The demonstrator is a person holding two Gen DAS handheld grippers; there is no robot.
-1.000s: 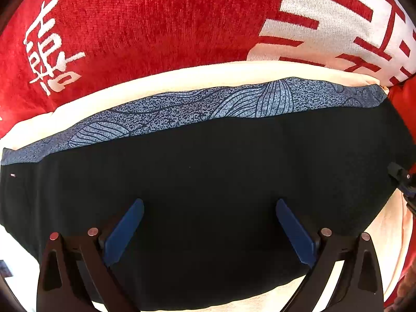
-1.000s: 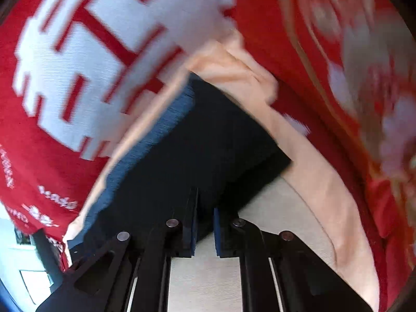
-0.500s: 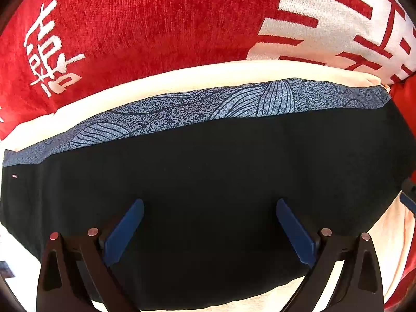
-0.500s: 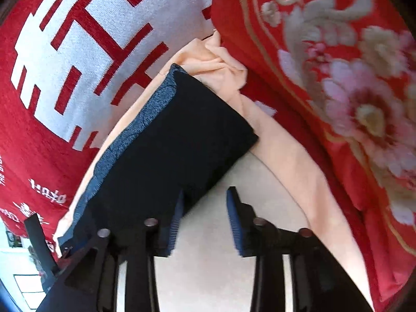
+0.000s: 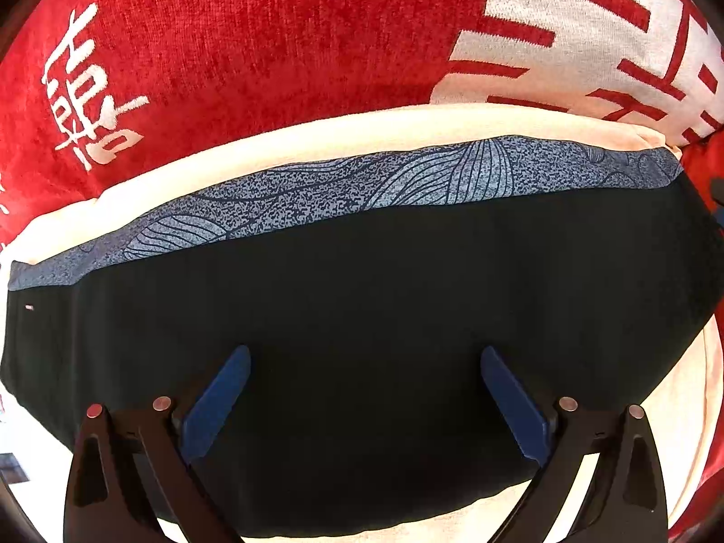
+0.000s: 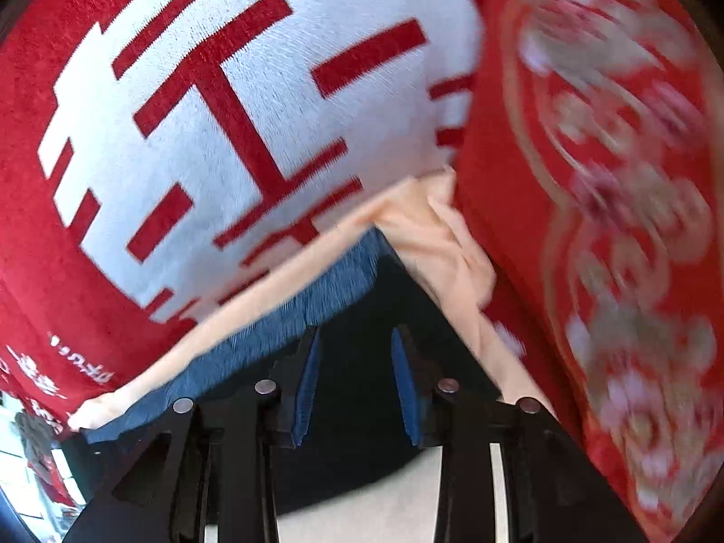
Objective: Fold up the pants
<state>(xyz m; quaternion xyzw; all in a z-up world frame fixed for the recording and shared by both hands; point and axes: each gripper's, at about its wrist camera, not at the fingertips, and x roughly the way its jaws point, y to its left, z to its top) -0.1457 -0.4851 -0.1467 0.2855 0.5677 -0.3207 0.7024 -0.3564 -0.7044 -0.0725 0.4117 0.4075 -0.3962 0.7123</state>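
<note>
the folded black pants (image 5: 362,316) lie on a cream sheet (image 5: 271,145), their patterned blue band (image 5: 316,194) toward 12 o'clock. the left gripper (image 5: 364,362) hovers over them, spread wide. the right gripper (image 6: 355,344), part-open and holding nothing, sits over the pants' corner, a red cushion (image 6: 611,181) at 3 o'clock.

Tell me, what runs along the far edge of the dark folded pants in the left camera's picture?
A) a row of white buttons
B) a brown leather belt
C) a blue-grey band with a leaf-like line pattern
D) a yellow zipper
C: in the left wrist view, the black pants end at a speckled blue-grey band drawn with leaf-like lines, beside the cream cloth; no buttons, zipper or belt show.
</note>
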